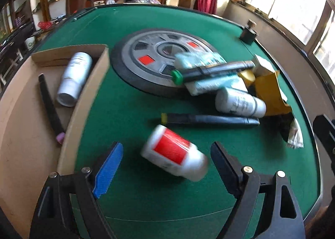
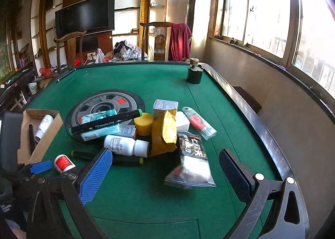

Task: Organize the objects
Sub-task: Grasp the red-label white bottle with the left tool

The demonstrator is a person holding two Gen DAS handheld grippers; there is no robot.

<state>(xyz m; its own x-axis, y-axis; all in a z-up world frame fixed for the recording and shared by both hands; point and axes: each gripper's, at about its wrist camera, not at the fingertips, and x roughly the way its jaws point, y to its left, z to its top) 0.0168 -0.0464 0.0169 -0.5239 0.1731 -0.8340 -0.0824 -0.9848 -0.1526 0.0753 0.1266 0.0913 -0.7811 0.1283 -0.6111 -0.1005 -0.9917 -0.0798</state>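
Left tongs point(image 1: 166, 161) gape around the red-labelled bottle point(image 1: 174, 153), empty; right tongs point(image 2: 165, 174) idle open. Closing squarely across its middle should stop it rolling.

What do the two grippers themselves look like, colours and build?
Both match: the left gripper and right gripper have black, strut-like frames with cut-outs and round silver rivets. Each carries one bright blue ribbed pad on its left finger and a dark ribbed pad opposite. No cables or sleeves show.
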